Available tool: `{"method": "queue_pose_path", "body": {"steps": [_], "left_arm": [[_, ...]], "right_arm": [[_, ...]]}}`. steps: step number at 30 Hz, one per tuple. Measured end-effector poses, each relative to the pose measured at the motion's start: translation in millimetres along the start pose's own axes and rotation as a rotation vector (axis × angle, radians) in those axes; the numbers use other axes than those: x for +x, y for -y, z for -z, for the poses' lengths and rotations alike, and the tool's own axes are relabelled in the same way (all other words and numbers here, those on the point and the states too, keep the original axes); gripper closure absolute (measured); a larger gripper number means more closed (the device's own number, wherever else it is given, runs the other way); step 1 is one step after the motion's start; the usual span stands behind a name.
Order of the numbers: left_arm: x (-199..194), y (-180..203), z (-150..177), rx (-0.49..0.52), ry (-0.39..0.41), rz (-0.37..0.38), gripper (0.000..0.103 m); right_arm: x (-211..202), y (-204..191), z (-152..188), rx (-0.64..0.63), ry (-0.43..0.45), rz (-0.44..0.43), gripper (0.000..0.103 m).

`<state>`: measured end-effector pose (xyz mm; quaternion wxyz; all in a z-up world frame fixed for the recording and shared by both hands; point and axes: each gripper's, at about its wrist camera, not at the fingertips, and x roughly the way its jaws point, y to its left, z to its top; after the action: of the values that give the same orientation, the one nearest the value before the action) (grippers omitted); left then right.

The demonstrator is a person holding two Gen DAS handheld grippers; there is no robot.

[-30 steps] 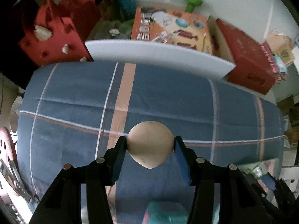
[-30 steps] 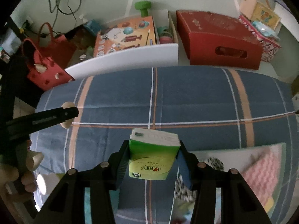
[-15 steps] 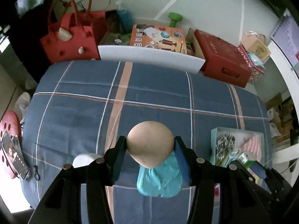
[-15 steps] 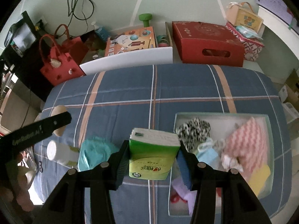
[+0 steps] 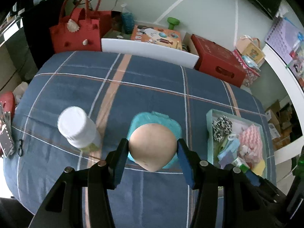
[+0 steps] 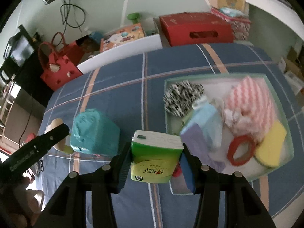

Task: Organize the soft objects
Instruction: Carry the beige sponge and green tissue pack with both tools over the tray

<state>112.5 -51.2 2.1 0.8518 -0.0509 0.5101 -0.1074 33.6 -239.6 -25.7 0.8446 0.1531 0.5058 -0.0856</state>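
At lower centre of the right wrist frame, my right gripper (image 6: pixel 154 163) has its jaws closed on a green tissue pack (image 6: pixel 155 158), gripped across its width with the long axis running up the frame, away from the camera. The pale green storage box (image 6: pixel 285 125) lies immediately to the right of the pack, filling the right half of that frame. Its near left corner sits just beside my right jaw. The box already contains a zebra-print fabric item (image 6: pixel 181 99), a pink wavy sponge (image 6: pixel 252 102), a red tape ring (image 6: pixel 240 153), a yellow sponge (image 6: pixel 270 147) and a purple block (image 6: pixel 197 148).

In the left wrist frame, my left gripper (image 5: pixel 153 153) has its jaws closed on a beige egg-shaped sponge (image 5: pixel 153 148), pointed end toward the camera. It hangs above a teal soft pack (image 5: pixel 155 118) lying on the plaid bed (image 5: pixel 152 83). A white roll (image 5: pixel 77 127) stands at centre left of that frame. The storage box appears at the right edge of that frame, well apart from my left jaws.

Judgement: the right gripper is the nearer one to the box. Its next move is a short shift to the right, then release of the tissue pack into the crowded near end. The left gripper requires a longer crossing, past the teal pack.
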Motion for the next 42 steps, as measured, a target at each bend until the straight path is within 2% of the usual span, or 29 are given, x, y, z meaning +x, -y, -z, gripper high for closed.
{"method": "queue_pose_path", "body": {"steps": [4, 13, 19, 23, 26, 28, 31, 35, 42], "left_arm": [[5.9, 17.1, 7.7, 0.048, 0.006, 0.018, 0.05], [7.8, 55.3, 20.8, 0.145, 0.03, 0.061, 0.05], [22.2, 93.0, 38.6, 0.228, -0.013, 0.112, 0.05], [29.8, 118.4, 52.2, 0.29, -0.042, 0.151, 0.05], [35.7, 135.5, 62.7, 0.325, -0.07, 0.198, 0.05], [42.5, 144.7, 69.9, 0.357, -0.097, 0.197, 0.05], [53.5, 151.9, 80.0, 0.371, -0.143, 0.199, 0.049], [63.6, 158.8, 86.3, 0.391, -0.156, 0.201, 0.049], [90.2, 158.0, 85.4, 0.358, -0.187, 0.204, 0.049]], "right_arm": [[1.2, 13.0, 2.3, -0.002, 0.021, 0.057, 0.051], [-11.7, 45.2, 0.9, 0.037, 0.077, 0.063, 0.051], [-21.3, 91.2, 0.2, 0.146, 0.102, 0.132, 0.051], [-18.9, 120.9, 1.7, 0.214, 0.087, 0.181, 0.051], [-18.1, 135.0, 5.0, 0.241, 0.078, 0.188, 0.051], [-18.1, 142.4, 5.7, 0.253, 0.076, 0.195, 0.051], [-15.5, 148.4, 8.6, 0.263, 0.063, 0.201, 0.051], [-8.1, 153.4, 10.7, 0.271, 0.042, 0.192, 0.051], [5.2, 155.5, 12.1, 0.275, 0.005, 0.176, 0.051]]}}
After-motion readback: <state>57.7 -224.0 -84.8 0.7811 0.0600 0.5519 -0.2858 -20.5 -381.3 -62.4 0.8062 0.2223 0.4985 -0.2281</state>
